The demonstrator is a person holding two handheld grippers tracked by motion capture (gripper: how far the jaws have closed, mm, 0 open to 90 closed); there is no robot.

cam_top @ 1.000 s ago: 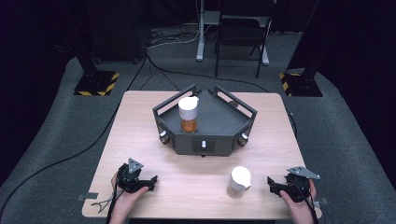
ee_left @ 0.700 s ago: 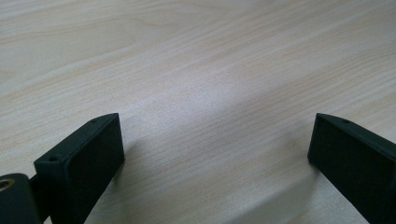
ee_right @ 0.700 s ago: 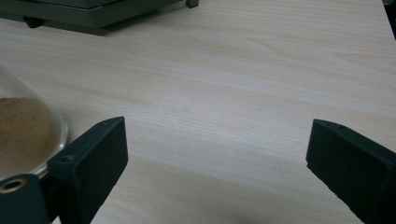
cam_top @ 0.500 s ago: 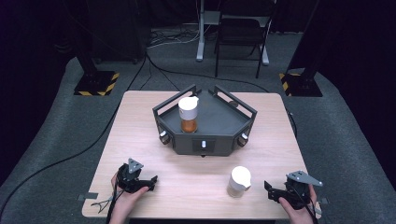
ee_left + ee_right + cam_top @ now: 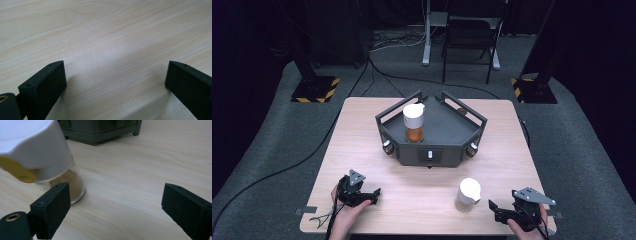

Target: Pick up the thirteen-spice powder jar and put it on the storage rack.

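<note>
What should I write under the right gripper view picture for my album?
Open right gripper beside a white-capped spice jar on the wooden table, fingers not touching it.

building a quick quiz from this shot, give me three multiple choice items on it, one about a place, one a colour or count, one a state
1. Where does the jar with the darker amber filling stand?
A. on the dark tray
B. on the bare table by the left tool
C. on the floor

2. How many white-capped jars are in the high view?
A. one
B. two
C. four

3. What state is the right tool in?
A. shut on the near jar
B. open, holding nothing
C. shut on nothing

Answers:
1. A, the high view shows it inside the tray's low walls.
2. B, one stands on the tray and one on the table near the right tool.
3. B, the right gripper view shows both jaws wide apart, the near jar off to one side beyond one jaw.
</note>
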